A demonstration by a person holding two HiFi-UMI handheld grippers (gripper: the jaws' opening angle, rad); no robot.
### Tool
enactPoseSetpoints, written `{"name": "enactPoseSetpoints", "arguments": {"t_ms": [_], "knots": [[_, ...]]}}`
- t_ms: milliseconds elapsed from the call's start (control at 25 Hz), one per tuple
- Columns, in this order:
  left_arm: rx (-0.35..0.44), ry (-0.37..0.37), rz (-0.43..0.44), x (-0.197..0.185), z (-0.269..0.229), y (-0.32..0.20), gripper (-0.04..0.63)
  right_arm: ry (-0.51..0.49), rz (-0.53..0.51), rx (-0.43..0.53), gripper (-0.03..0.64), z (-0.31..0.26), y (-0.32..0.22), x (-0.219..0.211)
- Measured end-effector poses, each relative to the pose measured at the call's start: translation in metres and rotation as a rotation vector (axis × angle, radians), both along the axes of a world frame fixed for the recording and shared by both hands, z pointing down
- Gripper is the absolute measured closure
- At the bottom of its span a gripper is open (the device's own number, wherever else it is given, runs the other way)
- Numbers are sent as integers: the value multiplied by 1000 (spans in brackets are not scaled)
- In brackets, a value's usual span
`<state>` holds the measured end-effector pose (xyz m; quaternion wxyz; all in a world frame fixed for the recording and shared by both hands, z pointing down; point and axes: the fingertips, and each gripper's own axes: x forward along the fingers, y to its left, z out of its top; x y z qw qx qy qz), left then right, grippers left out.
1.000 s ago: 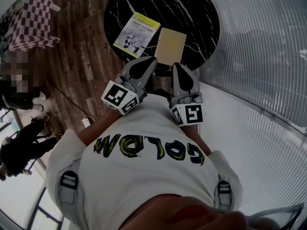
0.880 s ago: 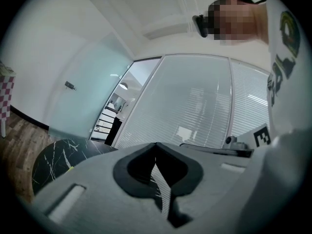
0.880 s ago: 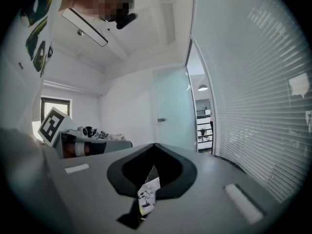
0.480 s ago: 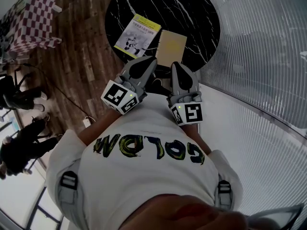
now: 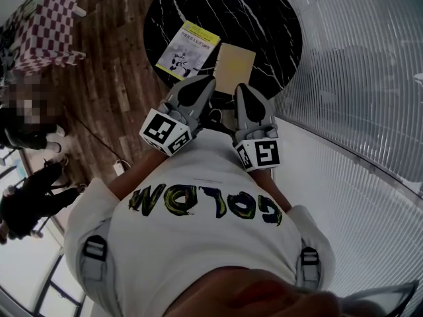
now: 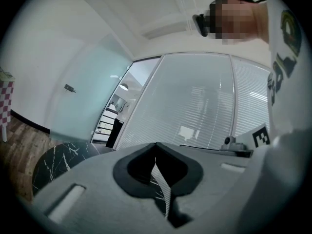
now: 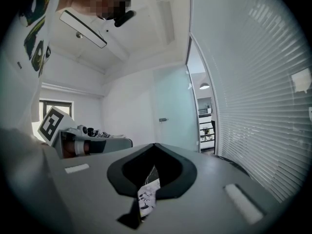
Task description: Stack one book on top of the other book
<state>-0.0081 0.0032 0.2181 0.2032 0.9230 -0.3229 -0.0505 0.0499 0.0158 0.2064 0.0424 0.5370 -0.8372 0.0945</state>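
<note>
Marble table (image 5: 264, 18), round and black, carries the illustrated book (image 5: 188, 48), with the plain tan book (image 5: 234, 67) just beside it at four o'clock. At the table's six o'clock edge, left gripper (image 5: 203, 80) and right gripper (image 5: 241, 88) hover, jaws pressed together on nothing.

One round black marble table (image 5: 264, 18). Two books lie on it: one illustrated book (image 5: 188, 48) on the table's left part and one plain tan book (image 5: 234, 67) just right of it, nearer the table's near edge. Two grippers hang at that near edge: the left gripper (image 5: 205, 80) and the right gripper (image 5: 241, 88). There are two marker cubes, one per gripper: left cube (image 5: 165, 132), right cube (image 5: 259, 154). One red-and-white checked cloth (image 5: 43, 28) lies well left of the table. Two bystanders (image 5: 30, 200) are also left of it.
</note>
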Motion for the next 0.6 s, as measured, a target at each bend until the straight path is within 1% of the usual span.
{"name": "enactPoseSetpoints", "arguments": {"t_ms": [240, 600], "knots": [[-39, -15, -14, 7, 7, 0, 592, -4, 2, -24, 615, 6, 1, 11], [-64, -88, 6, 22, 26, 0, 592, -9, 16, -68, 611, 23, 2, 31]]}}
